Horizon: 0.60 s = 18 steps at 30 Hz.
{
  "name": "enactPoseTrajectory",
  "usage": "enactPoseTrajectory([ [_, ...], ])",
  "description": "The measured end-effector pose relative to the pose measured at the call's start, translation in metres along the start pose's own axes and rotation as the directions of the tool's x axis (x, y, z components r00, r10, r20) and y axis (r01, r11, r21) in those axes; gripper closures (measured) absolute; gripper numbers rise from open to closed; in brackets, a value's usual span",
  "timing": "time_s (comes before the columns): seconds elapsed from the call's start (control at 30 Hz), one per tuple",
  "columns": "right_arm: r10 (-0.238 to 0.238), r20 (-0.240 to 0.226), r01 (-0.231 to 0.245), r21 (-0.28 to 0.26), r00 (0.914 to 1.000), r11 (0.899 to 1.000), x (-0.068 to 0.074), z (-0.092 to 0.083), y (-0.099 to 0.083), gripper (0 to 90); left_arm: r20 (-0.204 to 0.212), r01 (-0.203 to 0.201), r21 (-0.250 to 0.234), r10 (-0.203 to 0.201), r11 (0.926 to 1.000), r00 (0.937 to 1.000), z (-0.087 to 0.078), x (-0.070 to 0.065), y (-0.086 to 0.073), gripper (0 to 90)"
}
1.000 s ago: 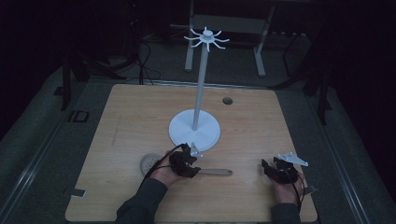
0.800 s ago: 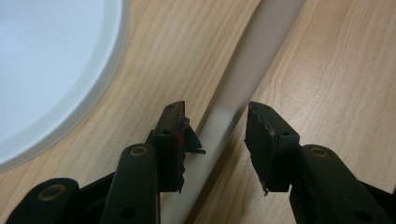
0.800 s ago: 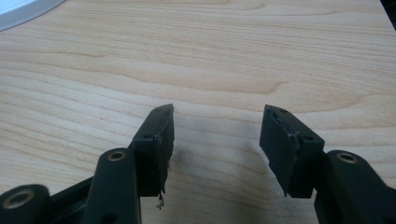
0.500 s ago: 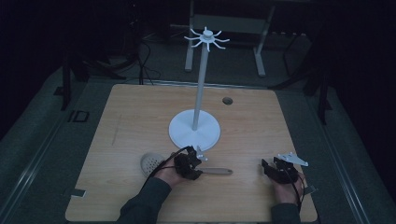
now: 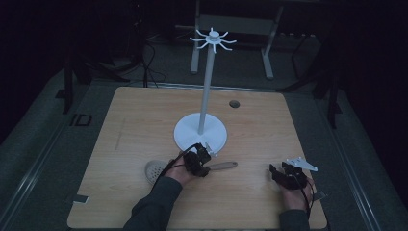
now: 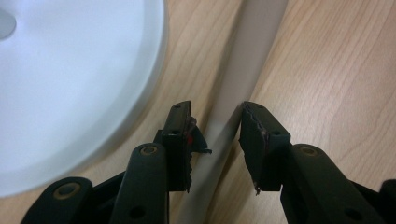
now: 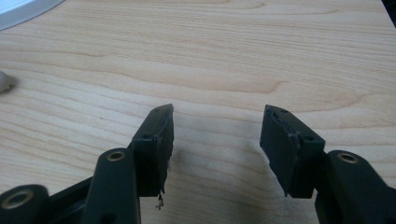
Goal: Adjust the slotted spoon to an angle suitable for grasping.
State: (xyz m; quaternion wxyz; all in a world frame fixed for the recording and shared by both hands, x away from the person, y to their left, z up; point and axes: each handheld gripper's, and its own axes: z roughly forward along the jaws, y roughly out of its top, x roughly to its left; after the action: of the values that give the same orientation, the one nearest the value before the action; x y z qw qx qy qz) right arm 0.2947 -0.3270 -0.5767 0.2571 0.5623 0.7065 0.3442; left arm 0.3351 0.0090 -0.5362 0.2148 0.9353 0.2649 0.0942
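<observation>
A grey slotted spoon lies flat on the wooden table, its round perforated head to the left and its handle pointing right. My left gripper is low over the handle, just in front of the white stand's round base. In the left gripper view its jaws straddle the handle with a small gap on each side, so it is open. My right gripper rests near the front right of the table, and its jaws stand open over bare wood.
The stand's thin pole rises to a ring of hooks well above the table. A small round hole sits in the tabletop behind the base. The base's edge lies close to the left of my left gripper.
My left gripper has slid a little to the right along the spoon, from near the head onto the handle, uncovering the head. The right gripper and the spoon have stayed put.
</observation>
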Motion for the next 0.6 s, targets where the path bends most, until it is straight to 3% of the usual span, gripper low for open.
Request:
enactPoseTrajectory([
  [0.1,-0.001,0.0,0.001,0.002,1.0,1.0,0.0,0.0,0.0,44.1,0.026,-0.036,0.037,0.036,0.9986,0.999,0.003,0.0,0.006,64.1],
  [0.23,0.001,-0.001,-0.001,0.002,1.0,1.0,0.0,0.0,0.0,44.0,0.039,-0.054,0.053,0.052,0.9971,0.9979,0.004,0.0,0.013,66.9],
  [0.4,0.002,-0.002,-0.002,0.003,1.0,1.0,0.0,0.0,0.0,43.9,0.091,-0.072,0.085,0.064,0.9938,0.9938,0.008,0.003,0.018,69.0],
  [0.6,0.003,-0.001,-0.003,0.004,1.0,1.0,0.0,0.0,0.0,43.8,0.105,-0.084,0.115,0.072,0.9899,0.9918,0.015,0.003,0.02,67.9],
])
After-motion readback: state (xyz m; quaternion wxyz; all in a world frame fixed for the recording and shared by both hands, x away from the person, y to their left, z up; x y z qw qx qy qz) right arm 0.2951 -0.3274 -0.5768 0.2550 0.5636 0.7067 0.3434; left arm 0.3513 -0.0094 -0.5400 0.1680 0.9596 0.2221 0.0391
